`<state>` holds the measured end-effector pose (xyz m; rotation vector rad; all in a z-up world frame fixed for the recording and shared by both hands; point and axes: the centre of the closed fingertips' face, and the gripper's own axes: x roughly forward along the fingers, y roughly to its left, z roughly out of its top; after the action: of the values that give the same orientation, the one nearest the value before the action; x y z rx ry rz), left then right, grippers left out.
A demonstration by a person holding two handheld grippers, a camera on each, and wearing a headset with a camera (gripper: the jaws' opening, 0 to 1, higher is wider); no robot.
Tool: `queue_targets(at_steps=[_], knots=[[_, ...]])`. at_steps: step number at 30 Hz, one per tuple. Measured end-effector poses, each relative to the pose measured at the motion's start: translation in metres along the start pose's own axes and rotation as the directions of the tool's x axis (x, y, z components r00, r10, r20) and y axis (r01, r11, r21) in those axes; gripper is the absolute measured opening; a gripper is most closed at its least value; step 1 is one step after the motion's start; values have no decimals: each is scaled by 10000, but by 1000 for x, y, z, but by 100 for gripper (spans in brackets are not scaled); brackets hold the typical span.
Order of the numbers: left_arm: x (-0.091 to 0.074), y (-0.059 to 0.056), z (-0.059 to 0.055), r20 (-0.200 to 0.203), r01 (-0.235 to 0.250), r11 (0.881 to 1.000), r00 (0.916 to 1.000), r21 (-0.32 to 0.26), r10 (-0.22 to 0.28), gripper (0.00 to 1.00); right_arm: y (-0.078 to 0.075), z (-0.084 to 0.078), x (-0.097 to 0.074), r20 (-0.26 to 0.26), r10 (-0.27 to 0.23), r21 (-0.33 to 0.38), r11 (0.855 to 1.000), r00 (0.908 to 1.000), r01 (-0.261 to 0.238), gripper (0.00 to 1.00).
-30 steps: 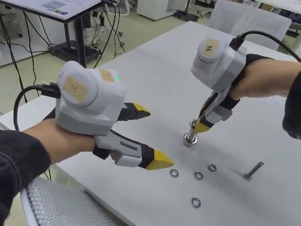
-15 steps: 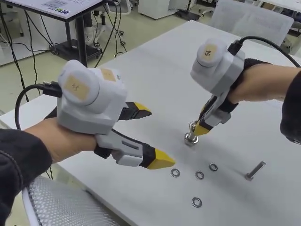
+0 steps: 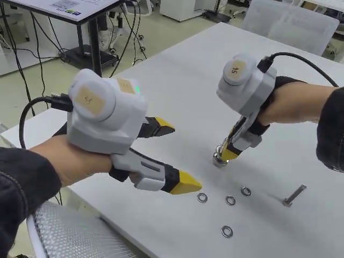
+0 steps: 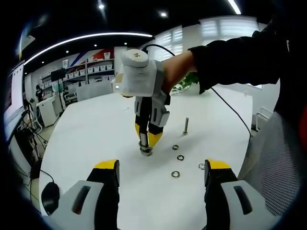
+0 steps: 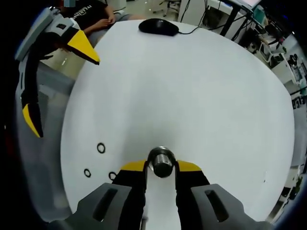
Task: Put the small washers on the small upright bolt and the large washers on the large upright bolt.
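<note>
Your right gripper (image 3: 227, 153) is down over the large bolt (image 3: 219, 159), right of centre in the head view. In the right gripper view its jaws hug the bolt's top on both sides. I cannot tell whether they pinch the bolt, hold a washer, or just clear it. I judge this to be the seating of a large washer. Next, free those jaws and lift straight up so the bolt is not tipped.

Your left gripper (image 3: 177, 156) hovers at centre-left above the worktop (image 3: 177, 80), jaws wide apart and empty.

Four loose washers (image 3: 230, 200) lie flat below the large bolt, near the lower edge. They are too small to sort by size from here. The small bolt (image 3: 294, 194) stands at lower right, well apart from the large one, and nothing blocks it. A computer mouse (image 5: 158, 26) sits far across the worktop.
</note>
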<state>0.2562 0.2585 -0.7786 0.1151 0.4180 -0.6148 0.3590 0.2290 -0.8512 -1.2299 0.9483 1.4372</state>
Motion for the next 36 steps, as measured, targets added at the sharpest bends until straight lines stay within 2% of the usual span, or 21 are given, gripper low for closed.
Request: queue_targets(at_steps=[15, 24, 36], knots=[[0, -1, -2, -50, 39, 10000, 10000, 2, -39, 72, -6, -2, 15, -21, -28, 48, 10000, 10000, 28, 23], [0, -1, -2, -32, 29, 10000, 10000, -16, -29, 72, -5, -3, 15, 43, -9, 64, 10000, 10000, 9, 24], [-1, -2, -3, -53, 21, 10000, 10000, -19, -21, 71, -7, -4, 14, -31, -64, -277, 9996, 10000, 63, 27]])
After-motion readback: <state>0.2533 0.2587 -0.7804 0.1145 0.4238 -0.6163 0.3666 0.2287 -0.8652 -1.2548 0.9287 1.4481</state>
